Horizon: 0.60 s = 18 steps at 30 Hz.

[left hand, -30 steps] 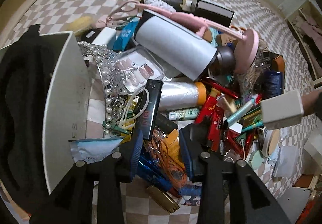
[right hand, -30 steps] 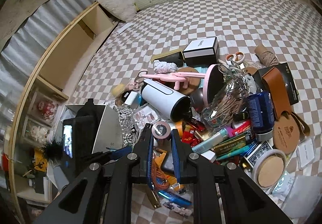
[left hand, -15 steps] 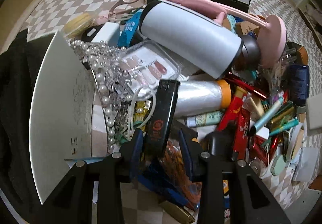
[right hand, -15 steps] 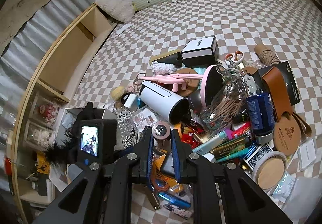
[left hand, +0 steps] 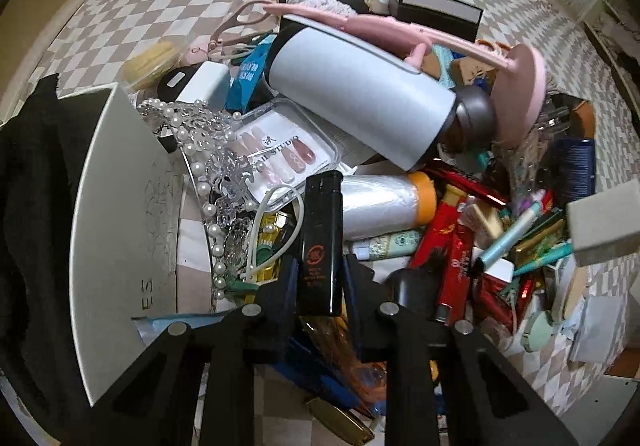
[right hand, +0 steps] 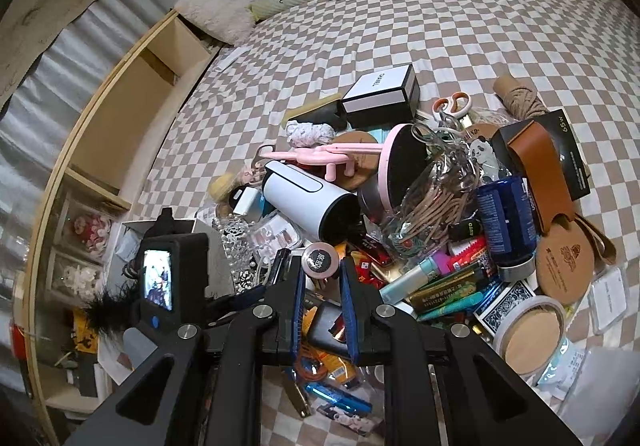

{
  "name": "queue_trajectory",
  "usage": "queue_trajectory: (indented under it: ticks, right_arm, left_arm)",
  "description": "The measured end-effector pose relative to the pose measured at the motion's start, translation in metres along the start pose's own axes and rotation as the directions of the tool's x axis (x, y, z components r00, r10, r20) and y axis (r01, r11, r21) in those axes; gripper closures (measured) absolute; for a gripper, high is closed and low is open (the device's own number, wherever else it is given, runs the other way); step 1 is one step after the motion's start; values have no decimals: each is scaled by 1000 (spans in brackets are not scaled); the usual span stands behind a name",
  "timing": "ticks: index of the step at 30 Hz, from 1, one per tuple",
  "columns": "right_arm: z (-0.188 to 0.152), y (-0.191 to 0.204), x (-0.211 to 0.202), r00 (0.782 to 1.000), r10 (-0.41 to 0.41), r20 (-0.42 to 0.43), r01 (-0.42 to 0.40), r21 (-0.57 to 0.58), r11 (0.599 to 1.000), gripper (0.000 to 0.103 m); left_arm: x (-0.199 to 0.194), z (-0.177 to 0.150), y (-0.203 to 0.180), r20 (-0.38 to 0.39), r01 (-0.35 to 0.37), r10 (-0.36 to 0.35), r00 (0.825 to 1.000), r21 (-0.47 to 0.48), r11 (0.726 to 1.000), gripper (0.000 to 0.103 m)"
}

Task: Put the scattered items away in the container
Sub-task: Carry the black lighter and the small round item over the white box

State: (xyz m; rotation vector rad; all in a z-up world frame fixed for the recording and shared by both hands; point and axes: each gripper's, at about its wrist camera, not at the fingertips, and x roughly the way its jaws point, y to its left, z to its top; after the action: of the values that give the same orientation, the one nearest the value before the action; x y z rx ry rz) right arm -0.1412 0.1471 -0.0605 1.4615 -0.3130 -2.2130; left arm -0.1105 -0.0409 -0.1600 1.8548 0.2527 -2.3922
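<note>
Slipping is the main danger: the black tube [left hand: 320,242] is smooth and long, and the left gripper [left hand: 318,278] holds only its lower end, so it can tilt or pull the white cord [left hand: 276,230] and pearl string [left hand: 208,181] that lie just beside it. The tube stands between the two fingers [left hand: 286,278], which are clenched on it, its upper end pointing to the white bottle [left hand: 360,97]. The white container [left hand: 120,238] is just to the left, open. The right gripper [right hand: 320,286] is closed on a small round pink-rimmed jar [right hand: 320,265], held above the pile on the checkered bed [right hand: 360,25]. If it turns, the jar can drop back among the things.
</note>
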Motion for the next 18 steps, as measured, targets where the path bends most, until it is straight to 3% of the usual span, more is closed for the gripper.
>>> queue_trajectory:
  ticks: [7, 9, 18]
  right_arm:
    - [-2, 2, -4, 1000, 0, 5, 0, -5, 1000, 85]
    - [-3, 3, -6, 1000, 2, 7, -2, -6, 1000, 85]
    - [-7, 7, -11, 1000, 10, 15, -10, -11, 1000, 85]
  left_arm:
    - [-27, -4, 0, 40, 73, -72, 997, -8, 997, 84]
    - [-31, -9, 3, 47, 95, -95, 994, -16, 995, 91]
    - [-41, -4, -1, 70, 115, -113, 991, -30, 993, 92]
